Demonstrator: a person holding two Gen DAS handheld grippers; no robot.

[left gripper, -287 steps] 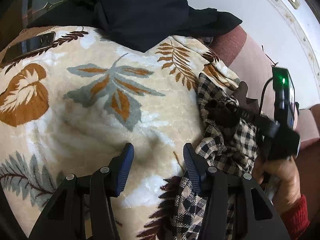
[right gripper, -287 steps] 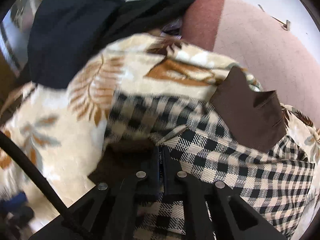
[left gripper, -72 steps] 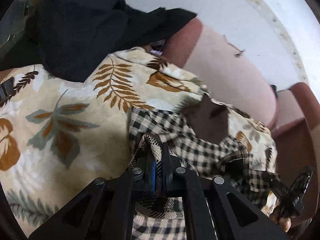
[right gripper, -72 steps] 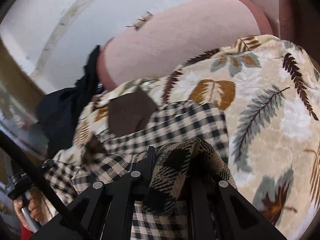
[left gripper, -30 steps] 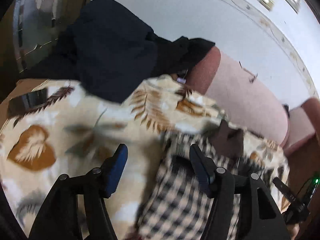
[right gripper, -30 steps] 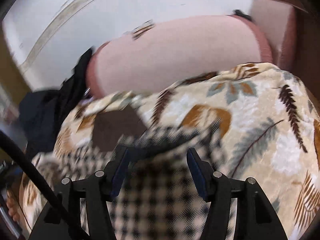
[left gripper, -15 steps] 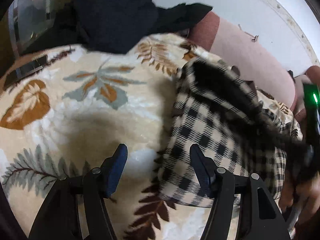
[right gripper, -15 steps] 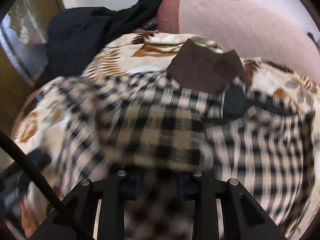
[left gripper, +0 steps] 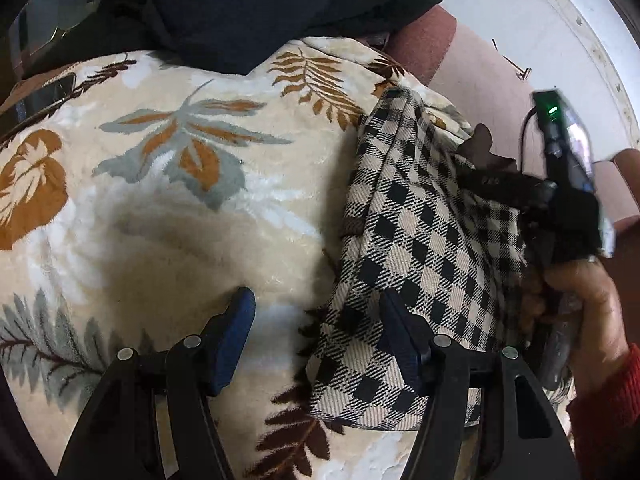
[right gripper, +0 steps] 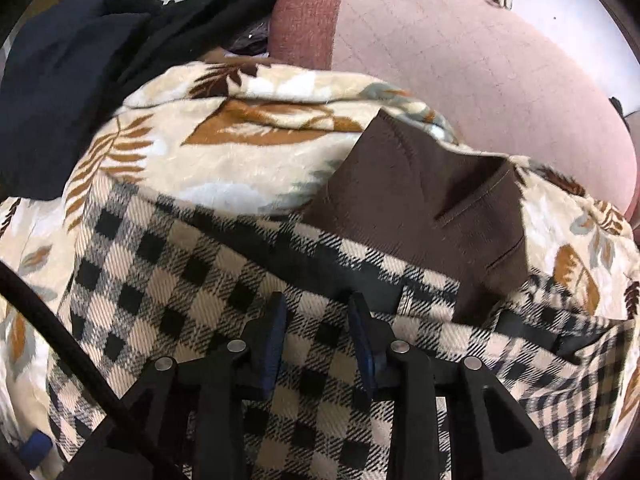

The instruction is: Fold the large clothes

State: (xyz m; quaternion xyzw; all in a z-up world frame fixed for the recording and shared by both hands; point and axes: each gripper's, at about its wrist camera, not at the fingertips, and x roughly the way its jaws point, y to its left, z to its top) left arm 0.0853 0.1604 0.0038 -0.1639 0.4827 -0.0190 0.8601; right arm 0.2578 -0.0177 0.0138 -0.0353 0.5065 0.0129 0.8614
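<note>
A black-and-cream checked garment (left gripper: 420,240) lies folded into a narrow bundle on a leaf-patterned blanket (left gripper: 160,220). My left gripper (left gripper: 318,320) is open low over the blanket; its right finger overlaps the bundle's near left edge and nothing is pinched. In the right wrist view the checked garment (right gripper: 180,280) fills the lower half, with its brown collar (right gripper: 420,208) at the far side. My right gripper (right gripper: 318,332) hangs just over the cloth, jaws narrow and opening; cloth shows in the gap, but the pads do not press on it. The hand (left gripper: 592,300) holding it shows in the left view.
A heap of dark navy clothes (left gripper: 224,8) lies at the blanket's far left end. The pink sofa back (right gripper: 460,60) rises behind the garment. A dark phone (left gripper: 44,96) lies at the blanket's left edge. A black cable (right gripper: 60,340) crosses the right view's lower left.
The right gripper swung a flap of the checked garment leftward, folding it narrower; its jaws went from wide to almost shut, then parted slightly. The left gripper sank toward the blanket, still open.
</note>
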